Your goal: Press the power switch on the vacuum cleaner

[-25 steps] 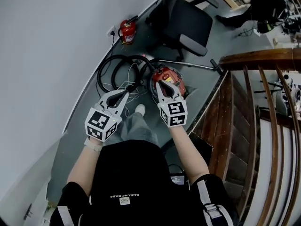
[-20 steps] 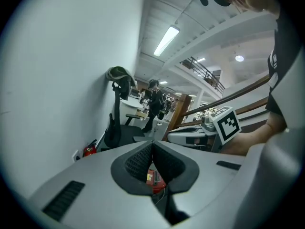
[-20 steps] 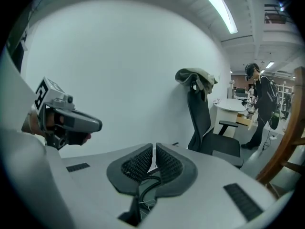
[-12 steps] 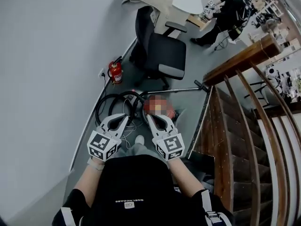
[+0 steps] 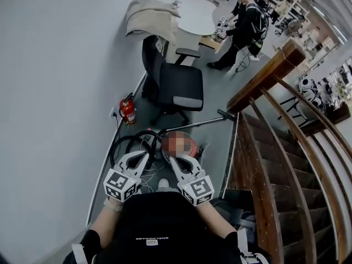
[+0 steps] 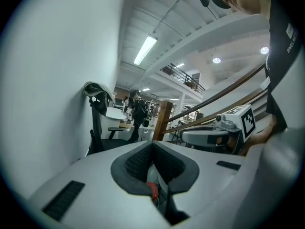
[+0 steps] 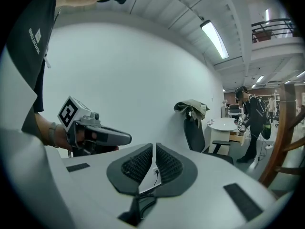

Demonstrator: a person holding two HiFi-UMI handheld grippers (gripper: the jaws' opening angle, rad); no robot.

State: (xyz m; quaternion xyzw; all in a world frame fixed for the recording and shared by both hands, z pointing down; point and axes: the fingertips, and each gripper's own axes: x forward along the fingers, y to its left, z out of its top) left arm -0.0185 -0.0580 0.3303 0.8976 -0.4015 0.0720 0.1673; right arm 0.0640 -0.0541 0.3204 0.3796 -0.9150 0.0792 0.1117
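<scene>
The vacuum cleaner (image 5: 191,145) sits on the floor just beyond and below the right tongs (image 5: 175,159), nearer them than the left tongs (image 5: 144,157); both pairs are pressed together, empty.

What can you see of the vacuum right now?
The vacuum is a red canister on the grey floor by the wall; a blur patch covers its top, so no switch shows. Its black hose coils beside it, toward the wall; a thin metal wand runs toward the stair foot. The left gripper and right gripper, both shut, hover clear of it.
</scene>
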